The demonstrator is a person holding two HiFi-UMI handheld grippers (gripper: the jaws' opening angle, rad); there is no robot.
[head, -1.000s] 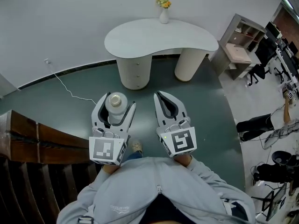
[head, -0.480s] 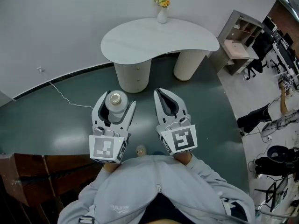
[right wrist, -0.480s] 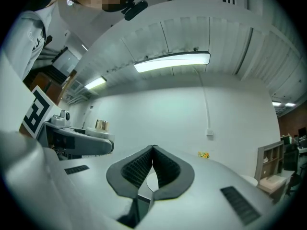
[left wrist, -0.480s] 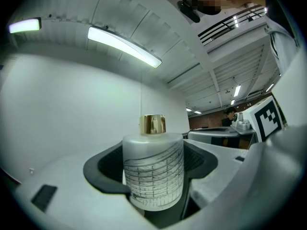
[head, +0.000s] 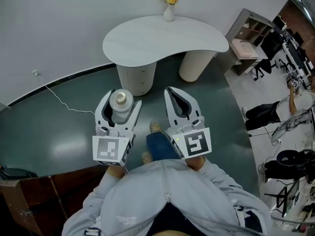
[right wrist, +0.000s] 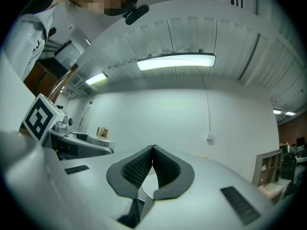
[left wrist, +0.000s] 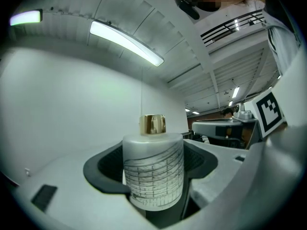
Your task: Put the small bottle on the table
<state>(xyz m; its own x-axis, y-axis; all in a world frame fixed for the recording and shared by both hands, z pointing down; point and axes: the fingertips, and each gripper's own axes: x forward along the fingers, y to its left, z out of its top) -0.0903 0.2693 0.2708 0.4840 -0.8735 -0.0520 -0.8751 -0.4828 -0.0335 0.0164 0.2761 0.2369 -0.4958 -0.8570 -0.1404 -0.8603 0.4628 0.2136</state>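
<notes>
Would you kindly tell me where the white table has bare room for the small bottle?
Nearly the whole top of the white table is bare: the broad left lobe, the middle and the narrower right end. The only occupied spot is the back edge, where the vase of flowers stands. The small bottle sits in the jaws of the left gripper.

- Light grey-blue sweatshirt (head: pixel 167 200) with long sleeves, a centre seam and a small pale print on the chest at 7 o'clock.
- Blue jeans (head: pixel 160 146) and pale shoes (head: pixel 155 127) at 12 o'clock of the sweatshirt.
- Left gripper (head: pixel 122 98): white moulded shell, dark grey ribbed pads, and a white cube (head: pixel 110 150) with a black square marker at its 6 o'clock end.
- Right gripper (head: pixel 168 90): same white shell and dark pads — a tiny green light (head: pixel 175 141) at 9 o'clock of its marker cube (head: pixel 193 143).
</notes>
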